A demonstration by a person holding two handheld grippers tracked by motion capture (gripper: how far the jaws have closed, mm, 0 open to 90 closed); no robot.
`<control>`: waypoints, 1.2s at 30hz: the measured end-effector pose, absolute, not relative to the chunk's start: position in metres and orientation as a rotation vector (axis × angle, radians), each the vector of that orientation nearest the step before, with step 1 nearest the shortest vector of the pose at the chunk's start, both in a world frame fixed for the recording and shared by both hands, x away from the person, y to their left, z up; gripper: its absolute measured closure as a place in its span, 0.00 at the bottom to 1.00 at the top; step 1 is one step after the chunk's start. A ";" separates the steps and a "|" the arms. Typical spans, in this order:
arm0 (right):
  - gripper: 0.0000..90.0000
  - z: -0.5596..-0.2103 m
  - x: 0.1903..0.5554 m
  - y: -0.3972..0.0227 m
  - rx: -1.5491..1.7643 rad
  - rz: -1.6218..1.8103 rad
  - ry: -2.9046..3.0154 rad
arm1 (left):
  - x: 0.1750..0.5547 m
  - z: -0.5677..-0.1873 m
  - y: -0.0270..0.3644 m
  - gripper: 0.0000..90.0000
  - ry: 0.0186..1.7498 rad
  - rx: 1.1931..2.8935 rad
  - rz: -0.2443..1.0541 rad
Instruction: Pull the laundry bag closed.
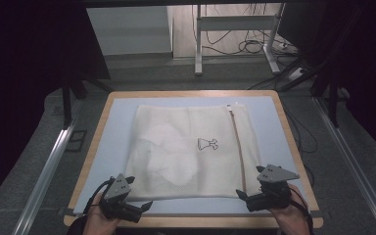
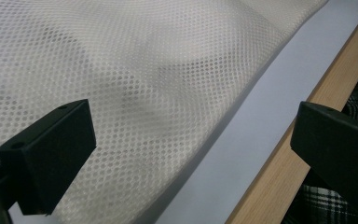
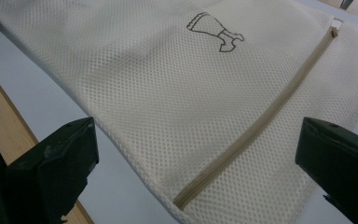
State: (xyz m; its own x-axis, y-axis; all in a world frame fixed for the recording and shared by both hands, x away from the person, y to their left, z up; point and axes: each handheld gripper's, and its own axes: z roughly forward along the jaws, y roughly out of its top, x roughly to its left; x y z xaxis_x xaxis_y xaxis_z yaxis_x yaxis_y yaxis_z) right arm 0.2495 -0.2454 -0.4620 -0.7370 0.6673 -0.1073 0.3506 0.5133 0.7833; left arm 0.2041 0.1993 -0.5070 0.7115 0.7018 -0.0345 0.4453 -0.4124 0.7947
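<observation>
A cream mesh laundry bag lies flat on the pale blue mat, with a small printed figure near its middle and a tan zipper running down its right side. Something white shows faintly through the mesh on the left half. My left gripper hovers open at the bag's near left corner, its jaws spanning mesh and mat edge. My right gripper is open at the near right corner, with the zipper's near end between its jaws.
The mat covers a wooden table whose front edge runs close under both grippers. Aluminium rails flank the table on the floor. A desk frame and cables stand beyond the far edge.
</observation>
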 end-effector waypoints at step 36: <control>0.00 -0.469 0.223 -0.288 0.950 1.038 2.279 | 0.186 -0.506 0.243 0.00 0.971 1.976 0.502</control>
